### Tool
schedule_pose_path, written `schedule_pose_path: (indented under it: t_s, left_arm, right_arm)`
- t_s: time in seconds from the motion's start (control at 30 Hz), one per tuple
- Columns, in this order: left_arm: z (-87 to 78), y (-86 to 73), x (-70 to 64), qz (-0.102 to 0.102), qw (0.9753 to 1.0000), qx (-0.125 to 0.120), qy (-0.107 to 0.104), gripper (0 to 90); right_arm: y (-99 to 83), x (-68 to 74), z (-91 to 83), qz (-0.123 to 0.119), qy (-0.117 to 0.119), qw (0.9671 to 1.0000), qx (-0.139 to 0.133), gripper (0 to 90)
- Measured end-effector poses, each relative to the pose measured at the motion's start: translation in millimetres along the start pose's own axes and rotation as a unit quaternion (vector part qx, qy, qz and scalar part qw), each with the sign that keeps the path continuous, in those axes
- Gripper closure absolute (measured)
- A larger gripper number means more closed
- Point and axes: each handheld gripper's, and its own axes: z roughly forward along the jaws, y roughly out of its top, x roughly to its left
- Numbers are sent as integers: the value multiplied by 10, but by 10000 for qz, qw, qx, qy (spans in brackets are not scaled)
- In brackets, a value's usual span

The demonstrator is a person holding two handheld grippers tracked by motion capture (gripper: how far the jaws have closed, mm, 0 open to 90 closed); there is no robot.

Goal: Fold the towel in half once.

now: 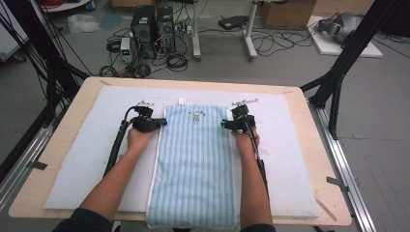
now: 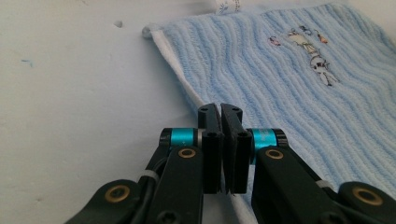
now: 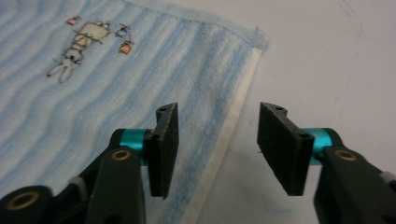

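With the left gripper pinched shut at the light-blue striped terry towel's white hem, the gaping right gripper should straddle its own edge and close before both lift evenly.

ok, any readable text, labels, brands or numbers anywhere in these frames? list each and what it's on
None legible.
Towel: embroidered rabbit motif, a picture without letters.
White tag at the towel's far edge: faint print, too blurred to read.
Left gripper and right gripper: no markings seen on their jaws.
Computer towers on the floor: too small to tell.
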Motion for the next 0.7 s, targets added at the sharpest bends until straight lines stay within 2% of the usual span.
schedule_pose_path:
  t_s: [0.07, 0.1, 0.13, 0.17, 0.23, 0.27, 0.33, 0.4, 0.47, 0.5, 0.57, 0.7]
  left_arm:
    - [1, 8, 23, -24, 10000, 26, -46, 869]
    - [3, 13, 31, -56, 10000, 35, -60, 871]
    - [8, 14, 34, -93, 9999, 11, -63, 873]
    - [7, 18, 39, -122, 9999, 14, -44, 873]
    - [3, 25, 48, -181, 9998, -55, -14, 873]
    - [-5, 32, 56, -184, 9998, -125, -2, 873]
    - [-30, 62, 68, -227, 9992, -338, -30, 873]
    - [-74, 120, 69, -275, 9981, -543, -76, 873]
    - [-141, 153, 61, -271, 9968, -729, -174, 873]
    - [-168, 161, 58, -213, 9968, -739, -197, 873]
    - [-225, 163, 76, -162, 9969, -716, -286, 873]
    - [-340, 168, 40, 22, 9969, -624, -481, 873]
  right_arm:
    - [15, 14, 76, -26, -14, 9998, 198, 569]
    - [23, 20, 82, -31, -65, 9998, 160, 657]
    - [29, 15, 86, 5, 48, 9999, 125, 779]
    - [32, 17, 92, -37, 152, 9998, 133, 852]
    - [56, 62, 91, -325, -9, 9993, 187, 867]
    - [62, 87, 85, -426, -95, 9990, 130, 867]
    - [77, 115, 55, -468, -236, 9986, -104, 867]
    - [105, 102, -3, -348, -250, 9981, -438, 867]
    - [122, 83, -68, -120, -145, 9973, -709, 867]
    - [125, 79, -94, -117, -69, 9973, -724, 866]
    - [118, 88, -149, -233, 9, 9969, -745, 866]
    - [52, 115, -302, -348, 244, 9940, -1010, 866]
